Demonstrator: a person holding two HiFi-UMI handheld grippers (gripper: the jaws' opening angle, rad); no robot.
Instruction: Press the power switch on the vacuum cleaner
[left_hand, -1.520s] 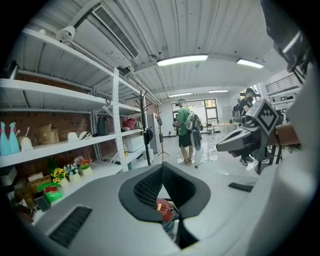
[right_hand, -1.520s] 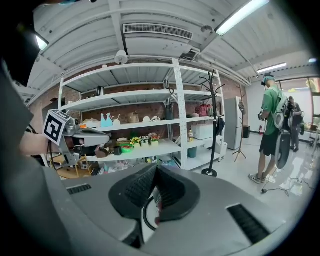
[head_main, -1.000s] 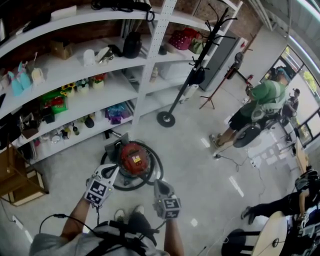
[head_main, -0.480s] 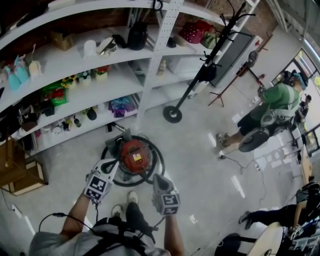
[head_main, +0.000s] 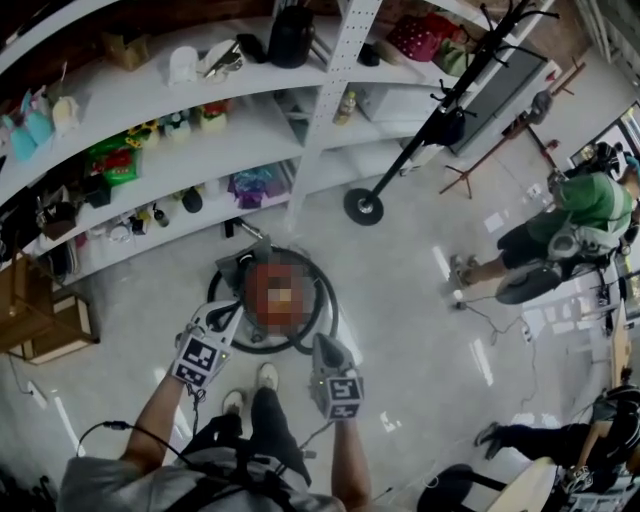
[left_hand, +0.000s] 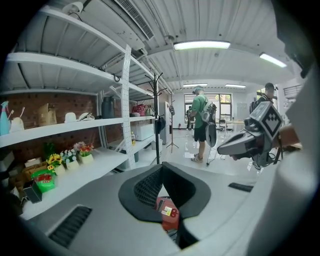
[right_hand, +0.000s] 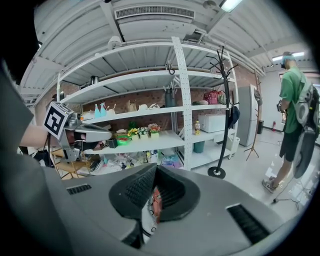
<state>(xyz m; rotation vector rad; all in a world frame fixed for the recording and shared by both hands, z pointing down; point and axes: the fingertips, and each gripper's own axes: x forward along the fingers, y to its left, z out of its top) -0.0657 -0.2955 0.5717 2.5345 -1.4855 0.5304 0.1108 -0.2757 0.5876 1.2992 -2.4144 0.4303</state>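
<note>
The vacuum cleaner is a round red canister on the floor, ringed by a black hose; a mosaic patch covers its top, so no switch shows. My left gripper hovers over its near-left edge, jaws together and empty. My right gripper hangs just short of the near-right hose, also shut and empty. In the left gripper view, a bit of the red body shows through the gap under the left gripper. In the right gripper view, a red sliver shows under the right gripper.
White shelving full of small items runs behind the vacuum. A black coat stand's round base sits to its right rear. A person in green stands far right. A wooden crate is at left. My shoes are just behind the vacuum.
The head view has shifted so the shelves and vacuum sit slightly higher and to the right. Both grippers keep about the same places beside the vacuum, still shut.
</note>
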